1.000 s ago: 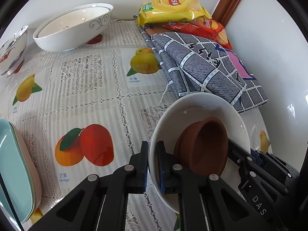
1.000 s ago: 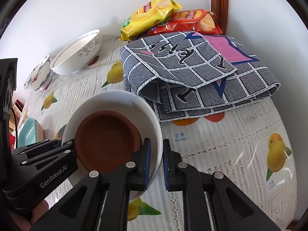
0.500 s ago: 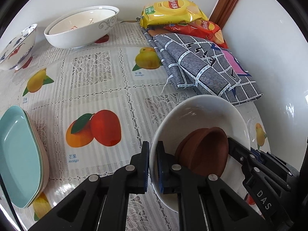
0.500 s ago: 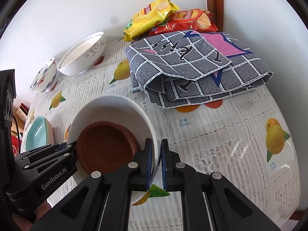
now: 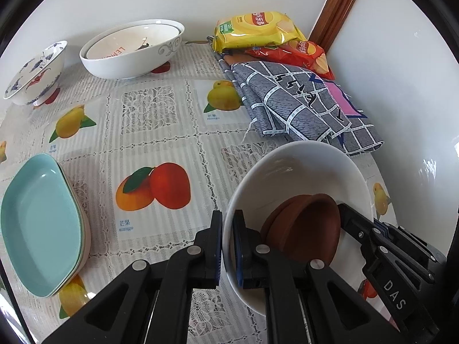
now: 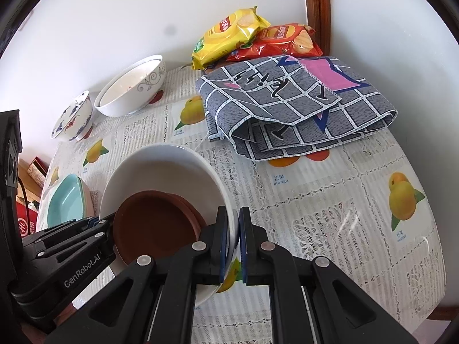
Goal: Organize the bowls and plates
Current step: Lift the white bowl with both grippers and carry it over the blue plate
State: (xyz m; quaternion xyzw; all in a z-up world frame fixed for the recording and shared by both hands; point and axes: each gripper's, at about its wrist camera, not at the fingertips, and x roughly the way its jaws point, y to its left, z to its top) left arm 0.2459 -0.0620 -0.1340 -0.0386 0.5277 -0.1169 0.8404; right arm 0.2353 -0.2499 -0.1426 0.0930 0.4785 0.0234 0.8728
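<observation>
A large white bowl [image 5: 298, 169] holds stacked brown dishes [image 5: 304, 229]. My left gripper [image 5: 227, 246] is shut on the bowl's left rim. My right gripper [image 6: 237, 240] is shut on its opposite rim; the white bowl [image 6: 160, 169] and the brown dishes [image 6: 152, 229] also show in the right wrist view. The bowl is held above the table. Stacked teal plates [image 5: 40, 223] lie at the left. A big white patterned bowl [image 5: 134, 48] with a smaller bowl inside and a blue-and-red painted bowl [image 5: 34, 74] stand at the back.
A folded grey checked cloth [image 5: 301, 106] lies at the back right, with yellow [image 5: 255, 28] and red [image 5: 304, 54] chip bags behind it by the wall. The fruit-print tablecloth [image 5: 160, 126] covers the table. The table's right edge [image 6: 430, 252] is near.
Both grippers have lifted the white bowl with the brown dishes up and back toward me; more of the table, the teal plates and the painted bowl have come into view.
</observation>
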